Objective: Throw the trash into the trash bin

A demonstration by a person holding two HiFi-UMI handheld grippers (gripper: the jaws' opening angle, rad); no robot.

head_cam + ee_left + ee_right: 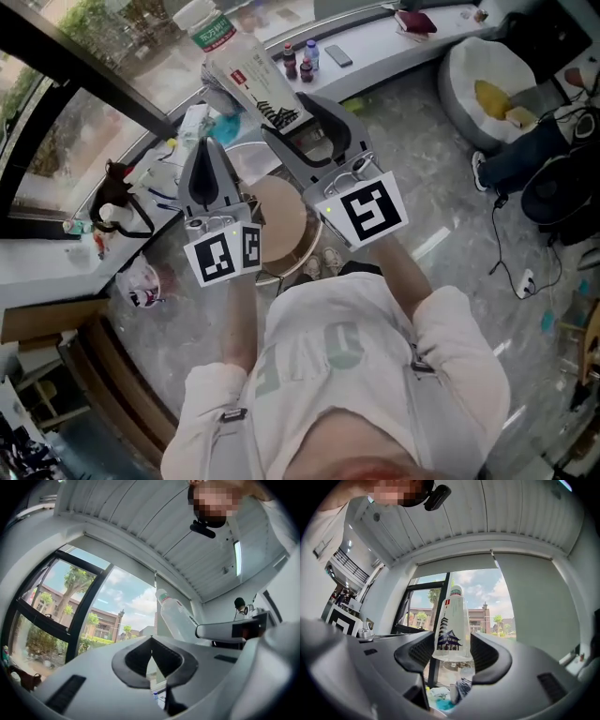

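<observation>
The right gripper [452,645] pinches the bottle [246,80] near its base, up by the window, while the left gripper [151,641] is closed on nothing; the person should hold that pinch firm and release only directly above the bin, which no view clearly shows

You stand on a grey marbled floor [422,178]. Daylight pours through the tall dark-framed window [70,606] beneath a white slatted ceiling [497,508], with a beanbag [469,66] nearby.
</observation>
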